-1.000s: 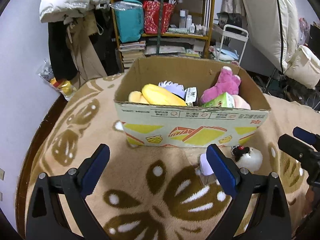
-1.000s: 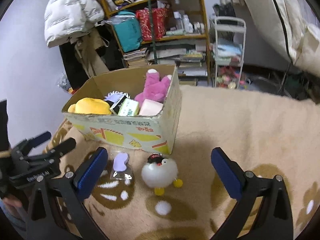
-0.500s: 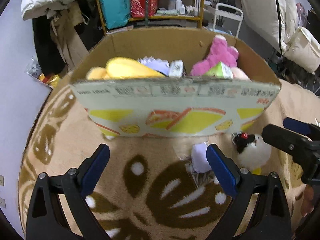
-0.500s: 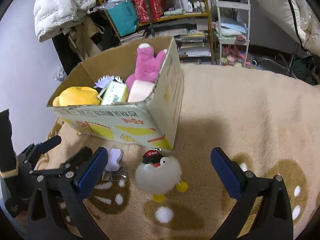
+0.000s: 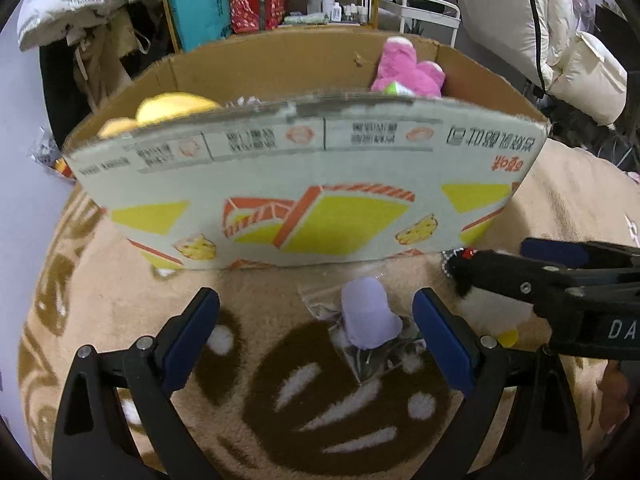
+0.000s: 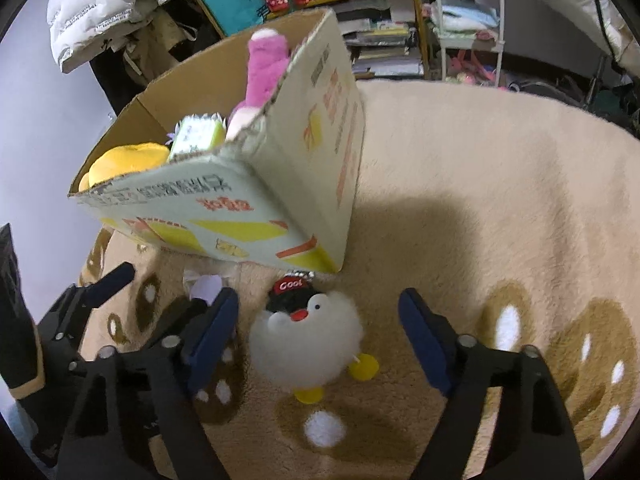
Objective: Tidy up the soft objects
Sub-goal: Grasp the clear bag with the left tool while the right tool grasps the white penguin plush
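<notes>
Box wall (image 5: pixel 304 184) hides most plush inside; penguin toy (image 5: pixel 456 264) mostly behind right gripper (image 5: pixel 500 264).

A beige fleece blanket (image 6: pixel 500 184) with brown paw prints carries everything. On it stands an open cardboard box (image 5: pixel 304 196) of plush toys. Just in front of the box lie a lilac toy in a clear bag (image 5: pixel 370 316) and, beside it, a white fluffy penguin (image 6: pixel 308 340) with yellow feet
</notes>
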